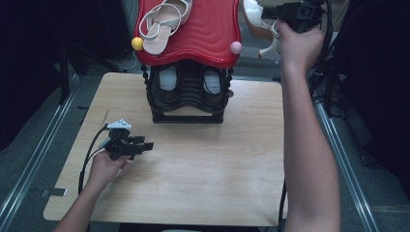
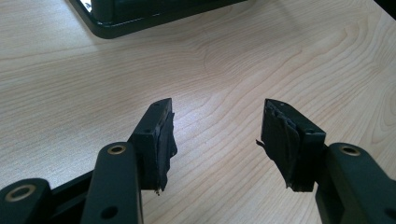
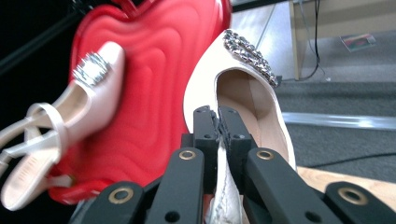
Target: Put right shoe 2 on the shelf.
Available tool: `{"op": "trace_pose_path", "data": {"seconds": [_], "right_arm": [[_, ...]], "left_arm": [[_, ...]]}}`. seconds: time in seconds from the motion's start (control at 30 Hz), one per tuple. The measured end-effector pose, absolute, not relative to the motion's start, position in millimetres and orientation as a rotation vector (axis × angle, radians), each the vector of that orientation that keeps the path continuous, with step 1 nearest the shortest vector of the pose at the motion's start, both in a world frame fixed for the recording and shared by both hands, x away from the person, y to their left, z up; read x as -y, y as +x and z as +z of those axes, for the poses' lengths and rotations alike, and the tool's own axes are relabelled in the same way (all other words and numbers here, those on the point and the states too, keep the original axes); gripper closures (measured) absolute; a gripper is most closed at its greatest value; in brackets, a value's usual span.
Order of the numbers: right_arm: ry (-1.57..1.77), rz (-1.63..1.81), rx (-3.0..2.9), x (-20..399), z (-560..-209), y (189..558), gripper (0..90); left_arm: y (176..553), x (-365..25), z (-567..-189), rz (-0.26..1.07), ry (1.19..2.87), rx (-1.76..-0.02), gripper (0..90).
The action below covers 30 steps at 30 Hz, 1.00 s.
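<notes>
The job in hand looked like putting a pair of cream high-heeled shoes up on the red top shelf (image 1: 203, 34) of a little black shoe rack (image 1: 188, 96) that stood at the far side of the wooden worktop (image 1: 217, 169). It looked about half done. One cream shoe (image 1: 162, 24) already lay on the red shelf, over on its left part. The second cream shoe (image 1: 258, 24) was not down yet. The right tool (image 1: 270, 14) held it up in the air just beside the right edge of the red shelf, with the thin heel pointing down. In the right gripper view, the right tool's two black jaws were pressed tight on the side wall of that shoe (image 3: 243, 93), which had a sparkly clip at its toe. I think the shoe had yet to be laid beside its mate and let go. The left tool (image 1: 147, 145) rested low over the worktop, well apart from the rack, and its jaws were spread wide with nothing between them. By my count there were two cream shoes, two tools, one rack, and two round knobs on the red shelf, one yellow (image 1: 137, 43) and one pink (image 1: 235, 47). Two more dark shoes seemed to sit inside the rack, but it was too dim to be sure.
</notes>
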State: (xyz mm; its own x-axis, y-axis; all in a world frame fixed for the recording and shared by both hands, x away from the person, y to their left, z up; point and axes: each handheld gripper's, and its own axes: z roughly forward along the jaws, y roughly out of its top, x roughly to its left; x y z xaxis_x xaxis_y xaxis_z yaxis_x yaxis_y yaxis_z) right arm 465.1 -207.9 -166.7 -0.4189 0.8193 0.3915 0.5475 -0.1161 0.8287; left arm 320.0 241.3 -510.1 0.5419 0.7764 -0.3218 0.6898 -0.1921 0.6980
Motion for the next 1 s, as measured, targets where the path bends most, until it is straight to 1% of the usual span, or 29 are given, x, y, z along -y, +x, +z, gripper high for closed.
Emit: {"op": "trace_pose_path", "data": {"seconds": [0.3,0.47,0.7,0.87,1.0], "right_arm": [[1.458,1.599,-1.865,184,-135,465,88.3],[1.437,1.615,-1.868,161,-127,471,88.3],[1.405,1.555,-1.88,130,-137,480,88.3],[1.407,1.581,-1.926,115,-150,481,88.2],[1.389,1.562,-1.937,105,-154,478,88.2]], "left_arm": [[320,-241,-510,0.125,1.93,-1.187,44.5],[320,-241,-509,0.125,1.926,-1.18,44.4],[320,-242,-510,0.123,1.931,-1.178,44.5],[320,-242,-510,0.125,1.933,-1.178,44.4],[320,-241,-510,0.126,1.94,-1.176,44.4]]}}
